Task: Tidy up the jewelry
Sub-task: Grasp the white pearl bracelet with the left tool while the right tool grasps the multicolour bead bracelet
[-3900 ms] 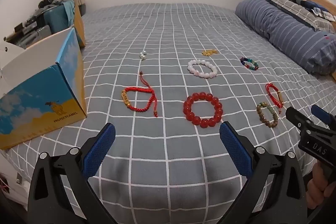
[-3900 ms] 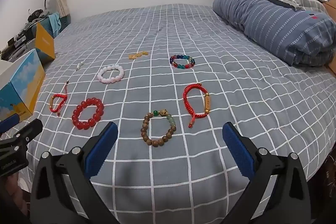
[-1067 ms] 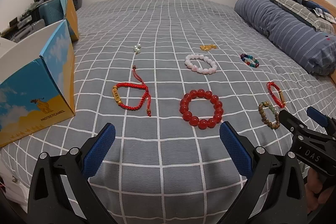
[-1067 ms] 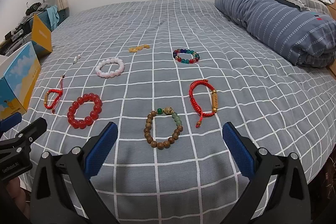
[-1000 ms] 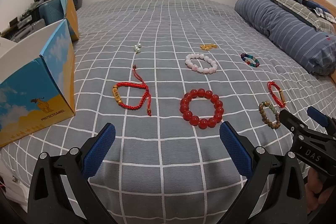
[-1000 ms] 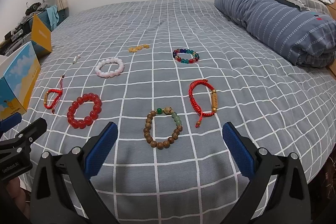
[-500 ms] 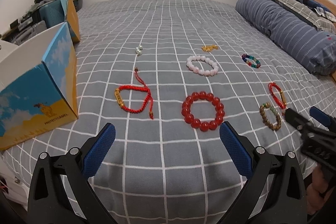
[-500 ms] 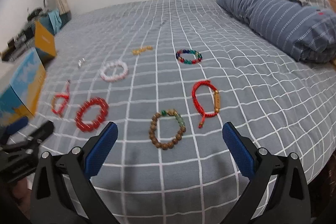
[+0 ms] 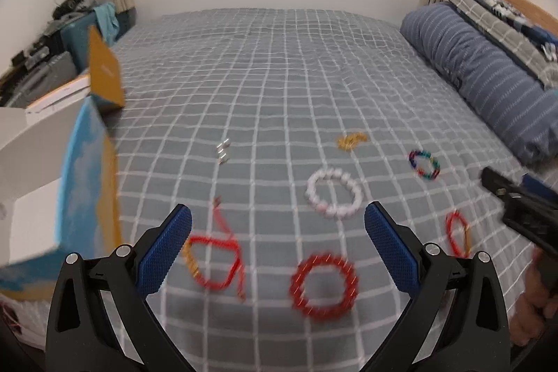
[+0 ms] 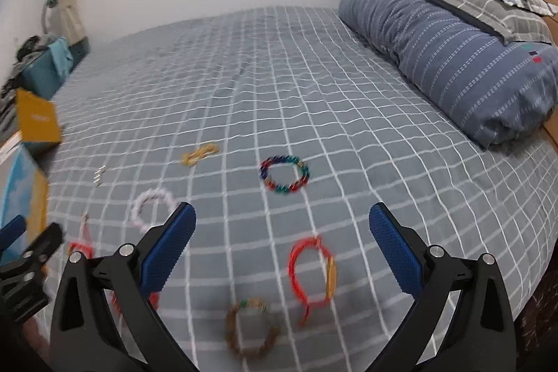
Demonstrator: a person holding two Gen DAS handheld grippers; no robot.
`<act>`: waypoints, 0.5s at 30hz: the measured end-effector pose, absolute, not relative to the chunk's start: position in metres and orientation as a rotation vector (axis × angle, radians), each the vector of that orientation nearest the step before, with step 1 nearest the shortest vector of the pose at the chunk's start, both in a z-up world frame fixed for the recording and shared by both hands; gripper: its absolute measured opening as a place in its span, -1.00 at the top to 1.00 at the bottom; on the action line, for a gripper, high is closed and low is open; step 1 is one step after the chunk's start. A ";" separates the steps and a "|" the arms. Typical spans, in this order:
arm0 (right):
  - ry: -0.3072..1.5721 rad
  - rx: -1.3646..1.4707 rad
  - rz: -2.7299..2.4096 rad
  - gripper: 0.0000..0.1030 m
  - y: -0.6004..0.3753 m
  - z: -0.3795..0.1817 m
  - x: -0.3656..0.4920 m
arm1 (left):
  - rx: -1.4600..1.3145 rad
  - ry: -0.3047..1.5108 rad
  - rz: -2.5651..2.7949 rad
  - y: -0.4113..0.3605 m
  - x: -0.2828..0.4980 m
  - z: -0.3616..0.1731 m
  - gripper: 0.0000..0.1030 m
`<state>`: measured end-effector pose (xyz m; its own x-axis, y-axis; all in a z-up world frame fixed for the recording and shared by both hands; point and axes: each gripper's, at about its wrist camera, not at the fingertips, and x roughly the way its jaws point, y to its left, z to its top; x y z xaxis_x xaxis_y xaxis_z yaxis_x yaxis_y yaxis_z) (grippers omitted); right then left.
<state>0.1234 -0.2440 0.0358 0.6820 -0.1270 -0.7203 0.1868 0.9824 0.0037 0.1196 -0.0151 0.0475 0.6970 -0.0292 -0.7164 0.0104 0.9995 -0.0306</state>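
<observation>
Over a grey checked bed (image 9: 279, 75): left gripper (image 9: 277, 246) and right gripper (image 10: 282, 244), jaws wide apart, empty; below, scattered red bead bracelet (image 9: 324, 288), white bead bracelet (image 9: 333, 192), multicoloured bead bracelet (image 10: 285, 175).

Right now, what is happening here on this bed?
A person holds a gripper in each hand above a grey checked bedspread with jewelry spread on it. The left gripper and right gripper both have jaws open and hold nothing. The bracelets lie loose beside an open blue and yellow cardboard box.
</observation>
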 end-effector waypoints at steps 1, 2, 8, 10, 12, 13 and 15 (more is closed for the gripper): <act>0.810 0.076 -0.194 -0.86 -0.247 0.032 0.134 | -0.044 0.817 -0.032 -0.016 0.132 0.046 -0.89; 0.823 0.074 -0.220 -0.86 -0.251 0.027 0.148 | -0.051 0.829 -0.036 -0.017 0.139 0.044 -0.89; 0.941 0.188 -0.268 -0.86 -0.278 -0.011 0.207 | -0.039 0.919 -0.044 -0.028 0.193 0.013 -0.89; 0.953 0.165 -0.256 -0.86 -0.278 -0.024 0.216 | -0.005 0.931 -0.036 -0.034 0.202 -0.001 -0.89; 0.979 0.124 -0.246 -0.86 -0.276 -0.035 0.226 | 0.032 0.942 -0.040 -0.039 0.211 -0.012 -0.89; 0.989 0.106 -0.239 -0.85 -0.276 -0.040 0.231 | 0.047 0.953 -0.041 -0.041 0.216 -0.018 -0.89; 1.001 0.088 -0.228 -0.80 -0.277 -0.048 0.238 | 0.049 0.984 -0.037 -0.043 0.228 -0.032 -0.89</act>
